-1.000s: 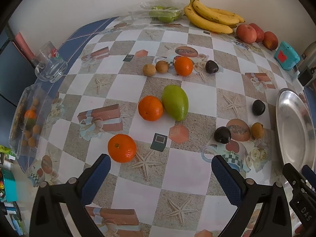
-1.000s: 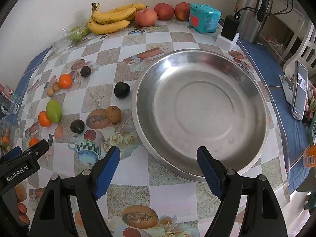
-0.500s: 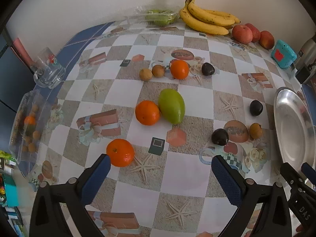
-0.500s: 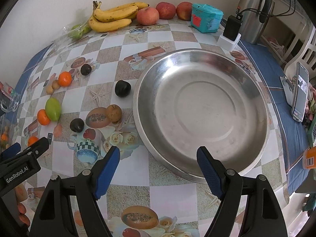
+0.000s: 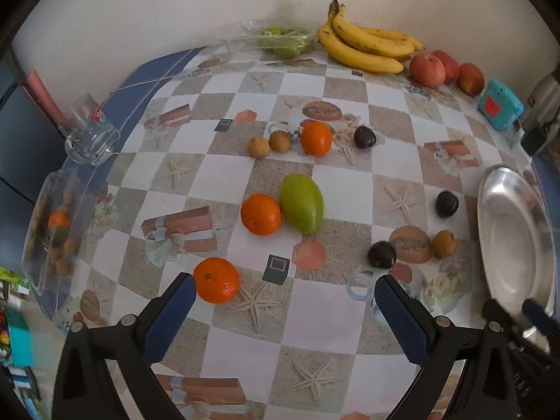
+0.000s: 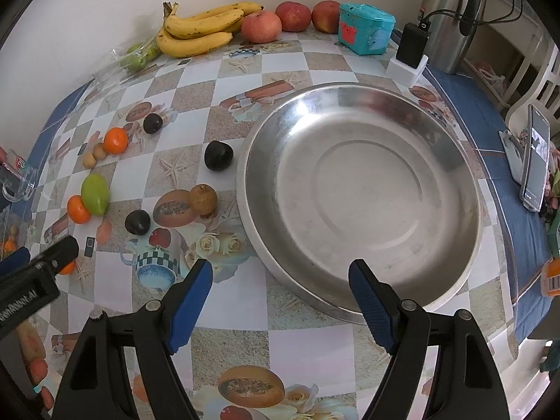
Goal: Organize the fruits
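My left gripper hangs open over the checked tablecloth. The nearest orange lies just beside its left finger. Beyond it sit another orange, touching a green mango, and a third orange. Dark plums and small brown fruits are scattered around them. My right gripper stands open and holds nothing, above the near rim of a big steel bowl with nothing in it. A plum and a brown fruit lie left of the bowl.
Bananas, three apples and bagged green fruit line the back wall. A teal box, a charger and a kettle stand at the back right, a phone on the right. A glass mug and a plastic tray sit at the left edge.
The left gripper has drifted slightly, so the nearest orange now sits closer to its left finger. The right gripper and the bowl have not moved.
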`<state>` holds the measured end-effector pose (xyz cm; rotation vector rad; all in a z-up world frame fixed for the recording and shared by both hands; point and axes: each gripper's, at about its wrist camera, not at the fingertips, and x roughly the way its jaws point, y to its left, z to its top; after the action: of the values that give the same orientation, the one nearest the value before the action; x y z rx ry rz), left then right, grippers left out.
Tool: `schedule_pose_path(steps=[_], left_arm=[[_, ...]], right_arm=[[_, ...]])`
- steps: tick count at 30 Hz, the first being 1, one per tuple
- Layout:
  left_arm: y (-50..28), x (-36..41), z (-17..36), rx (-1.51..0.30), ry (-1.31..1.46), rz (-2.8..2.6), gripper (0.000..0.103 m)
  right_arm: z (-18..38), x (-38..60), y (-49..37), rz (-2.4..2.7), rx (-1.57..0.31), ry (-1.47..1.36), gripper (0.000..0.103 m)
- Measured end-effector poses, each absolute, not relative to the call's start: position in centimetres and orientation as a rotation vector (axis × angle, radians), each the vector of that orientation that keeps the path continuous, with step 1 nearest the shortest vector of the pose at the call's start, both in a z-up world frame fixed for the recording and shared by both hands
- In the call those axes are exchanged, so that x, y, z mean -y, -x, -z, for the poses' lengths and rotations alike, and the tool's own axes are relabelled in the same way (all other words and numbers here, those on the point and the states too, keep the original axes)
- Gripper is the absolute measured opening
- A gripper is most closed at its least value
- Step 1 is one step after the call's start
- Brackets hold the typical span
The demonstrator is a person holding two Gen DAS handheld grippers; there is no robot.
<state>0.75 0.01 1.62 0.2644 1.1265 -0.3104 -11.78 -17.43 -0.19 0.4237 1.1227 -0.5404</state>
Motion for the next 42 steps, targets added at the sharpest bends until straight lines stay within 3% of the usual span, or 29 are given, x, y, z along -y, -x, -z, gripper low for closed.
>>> schedule_pose_path(steps=[21, 42], left_arm=[[-0.3, 0.8, -3.1, -1.003, -0.243, 0.334, 0.103], [-2.1, -1.6, -2.5, -1.001, -0.218, 0.295, 0.103]], right_arm=[[0.5, 17.6, 11.6, 0.559, -1.135, -0.41, 0.081], [0.0, 17.2, 10.1, 0.485, -1.039, -0.441, 0.081]])
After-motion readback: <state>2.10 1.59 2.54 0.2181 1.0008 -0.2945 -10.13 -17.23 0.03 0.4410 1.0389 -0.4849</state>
